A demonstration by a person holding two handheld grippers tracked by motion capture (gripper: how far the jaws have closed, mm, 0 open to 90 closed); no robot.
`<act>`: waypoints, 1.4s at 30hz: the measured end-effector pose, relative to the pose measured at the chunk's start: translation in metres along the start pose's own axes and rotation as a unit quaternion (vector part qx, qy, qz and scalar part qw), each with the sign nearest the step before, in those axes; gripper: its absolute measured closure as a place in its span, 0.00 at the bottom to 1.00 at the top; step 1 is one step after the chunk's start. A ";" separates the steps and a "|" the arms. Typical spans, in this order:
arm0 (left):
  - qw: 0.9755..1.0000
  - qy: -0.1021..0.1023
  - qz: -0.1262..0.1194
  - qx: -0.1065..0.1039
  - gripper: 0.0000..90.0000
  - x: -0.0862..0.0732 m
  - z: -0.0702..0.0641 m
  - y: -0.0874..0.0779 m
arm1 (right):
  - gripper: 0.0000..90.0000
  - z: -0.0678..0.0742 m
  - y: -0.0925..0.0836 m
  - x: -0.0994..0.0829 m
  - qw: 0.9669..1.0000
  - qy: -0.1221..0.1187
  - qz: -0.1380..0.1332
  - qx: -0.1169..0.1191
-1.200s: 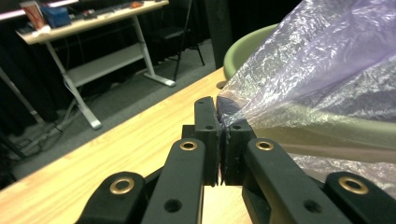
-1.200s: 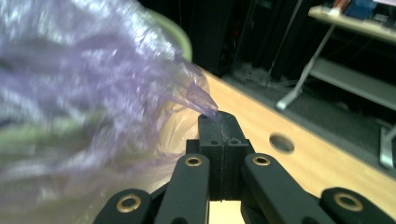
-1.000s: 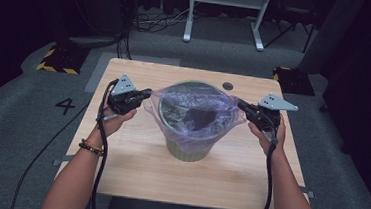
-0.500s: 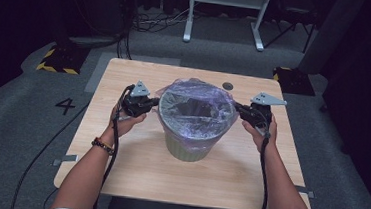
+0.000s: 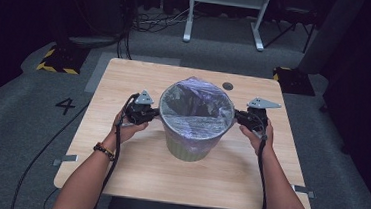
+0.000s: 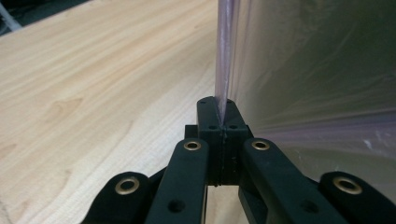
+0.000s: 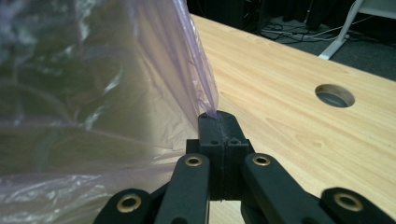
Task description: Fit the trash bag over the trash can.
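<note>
A pale green bin (image 5: 189, 147) stands in the middle of the wooden table (image 5: 125, 74). A thin purple plastic bag (image 5: 197, 108) lines it and folds over its rim. My left gripper (image 5: 155, 114) is at the bin's left side, shut on the bag's edge; in the left gripper view the film (image 6: 223, 56) rises from between the closed jaws of my left gripper (image 6: 221, 109). My right gripper (image 5: 236, 117) is at the bin's right side, shut on the bag's opposite edge (image 7: 201, 79), and my right gripper (image 7: 219, 122) pinches it at its tips.
A round cable hole (image 5: 227, 86) is in the table behind the bin, also seen in the right gripper view as the hole (image 7: 334, 95). A white table frame (image 5: 226, 12) and cables lie on the floor beyond. A "4" marking (image 5: 66, 106) is on the floor at left.
Both grippers have come down and inward beside the bin, drawing the bag's edges down over its rim. The bag's mouth now sits stretched around the bin's top.
</note>
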State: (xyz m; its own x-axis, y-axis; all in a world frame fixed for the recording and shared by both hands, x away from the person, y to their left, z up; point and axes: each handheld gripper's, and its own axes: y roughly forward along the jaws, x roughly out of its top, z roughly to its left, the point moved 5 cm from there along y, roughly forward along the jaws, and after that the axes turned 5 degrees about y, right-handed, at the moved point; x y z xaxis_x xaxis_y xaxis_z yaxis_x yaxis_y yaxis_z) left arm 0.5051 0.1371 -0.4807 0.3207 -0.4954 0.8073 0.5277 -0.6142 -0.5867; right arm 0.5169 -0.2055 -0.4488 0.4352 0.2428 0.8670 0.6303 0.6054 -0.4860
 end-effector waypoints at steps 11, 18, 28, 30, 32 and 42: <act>1.000 0.010 0.004 0.004 0.99 -0.016 -0.008 -0.008 | 1.00 0.001 -0.003 -0.017 1.000 -0.002 0.017 0.012; 0.998 0.008 -0.027 0.051 0.50 -0.015 -0.008 -0.038 | 0.72 0.002 -0.026 -0.010 0.999 -0.020 -0.025 -0.009; 0.990 0.050 -0.130 0.001 0.27 0.001 -0.039 -0.097 | 0.54 0.023 -0.079 0.010 0.993 -0.077 -0.092 0.022; 0.989 0.061 -0.133 -0.016 0.26 0.004 -0.050 -0.099 | 0.53 0.034 -0.086 0.010 0.990 -0.095 -0.092 0.049; 0.988 0.081 -0.127 -0.022 0.26 0.009 -0.062 -0.096 | 0.49 0.042 -0.088 0.010 0.988 -0.112 -0.085 0.067; 0.988 0.122 -0.096 -0.014 0.82 0.018 -0.082 -0.081 | 0.65 0.061 -0.078 0.003 0.982 -0.144 -0.063 0.104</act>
State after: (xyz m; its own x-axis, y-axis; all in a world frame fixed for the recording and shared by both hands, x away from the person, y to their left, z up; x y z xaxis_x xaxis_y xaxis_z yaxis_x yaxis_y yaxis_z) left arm 0.4038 0.1280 -0.4234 0.0159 -0.5000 0.8659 0.5372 -0.7261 -0.4291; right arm 0.4298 -0.2055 -0.4016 0.1429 0.3416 0.9289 0.5099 0.7790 -0.3649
